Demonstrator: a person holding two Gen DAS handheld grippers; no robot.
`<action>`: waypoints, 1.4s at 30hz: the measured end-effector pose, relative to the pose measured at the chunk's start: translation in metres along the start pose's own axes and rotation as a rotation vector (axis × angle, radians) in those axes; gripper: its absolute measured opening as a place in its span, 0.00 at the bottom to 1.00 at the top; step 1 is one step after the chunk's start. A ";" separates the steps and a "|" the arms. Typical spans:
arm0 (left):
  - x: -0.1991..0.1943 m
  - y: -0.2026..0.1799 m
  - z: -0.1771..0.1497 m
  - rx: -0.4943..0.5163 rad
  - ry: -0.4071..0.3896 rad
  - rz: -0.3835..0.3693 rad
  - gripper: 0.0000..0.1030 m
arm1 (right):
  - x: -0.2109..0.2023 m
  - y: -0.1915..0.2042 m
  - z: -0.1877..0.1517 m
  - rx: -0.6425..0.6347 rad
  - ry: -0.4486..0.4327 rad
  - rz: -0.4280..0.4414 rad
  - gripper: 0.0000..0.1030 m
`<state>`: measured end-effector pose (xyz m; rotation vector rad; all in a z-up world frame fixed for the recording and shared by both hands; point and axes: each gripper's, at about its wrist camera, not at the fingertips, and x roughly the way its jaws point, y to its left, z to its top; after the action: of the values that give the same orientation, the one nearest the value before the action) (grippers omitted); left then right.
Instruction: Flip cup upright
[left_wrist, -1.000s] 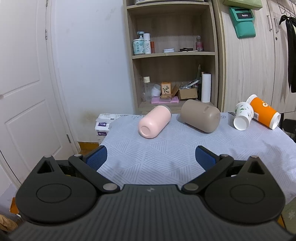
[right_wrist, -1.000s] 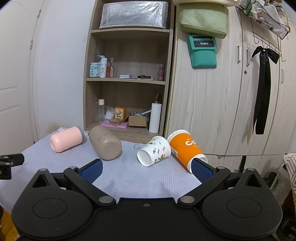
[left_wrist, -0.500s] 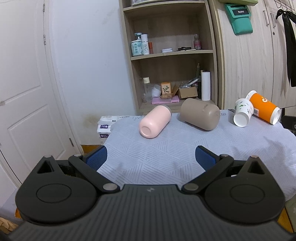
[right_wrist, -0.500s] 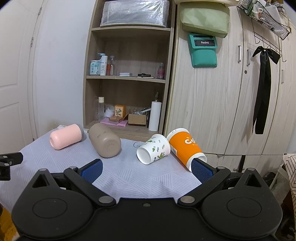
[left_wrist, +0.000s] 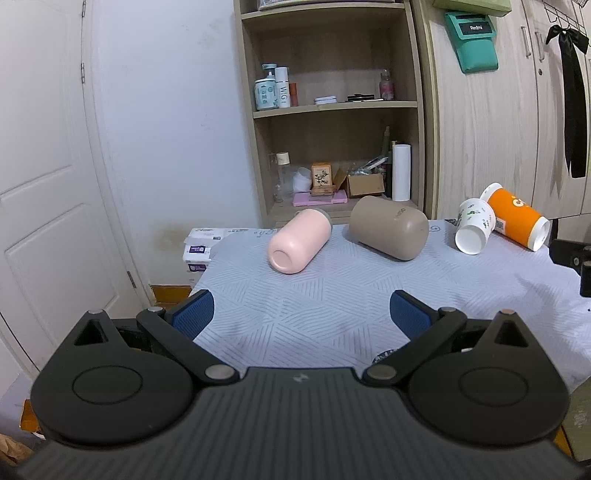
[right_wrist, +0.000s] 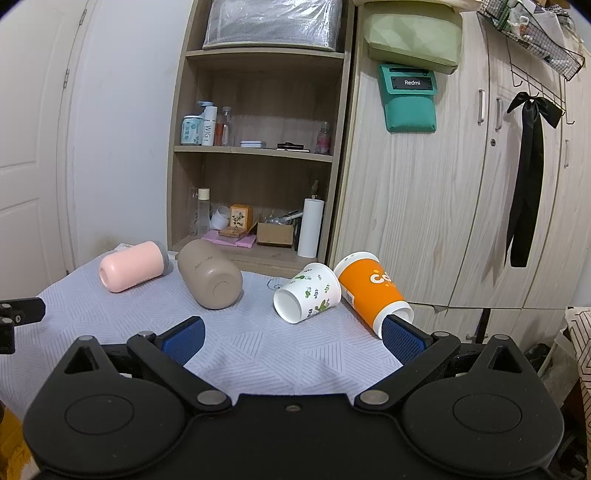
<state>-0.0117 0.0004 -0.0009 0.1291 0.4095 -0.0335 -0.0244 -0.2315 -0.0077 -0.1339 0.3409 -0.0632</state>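
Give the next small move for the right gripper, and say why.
Probably ease the right gripper forward toward the leaf-print cup. All four cups lie on their sides on the cloth, this one sits nearly straight ahead with its mouth facing the gripper, and the jaws are wide open and empty.

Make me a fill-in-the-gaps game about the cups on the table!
1. All four cups lie on their ____.
2. The cup with green leaves lies beside the ____ paper cup.
3. The pink cup is next to the ____ cup.
4. Both tools, left and right, are ____ and hold nothing.

Missing words: sides, orange, brown, open
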 end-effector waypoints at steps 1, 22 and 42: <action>0.000 0.001 0.000 0.000 0.001 0.000 1.00 | 0.000 0.000 0.000 -0.001 0.000 0.001 1.00; -0.006 0.006 0.032 0.006 0.078 -0.115 1.00 | 0.000 0.002 0.020 -0.052 0.019 0.073 1.00; 0.143 -0.010 0.069 -0.275 0.287 -0.246 0.98 | 0.115 0.010 0.058 -0.174 0.127 0.507 1.00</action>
<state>0.1457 -0.0192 0.0034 -0.1908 0.7108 -0.2017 0.1032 -0.2246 0.0072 -0.2128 0.4983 0.4620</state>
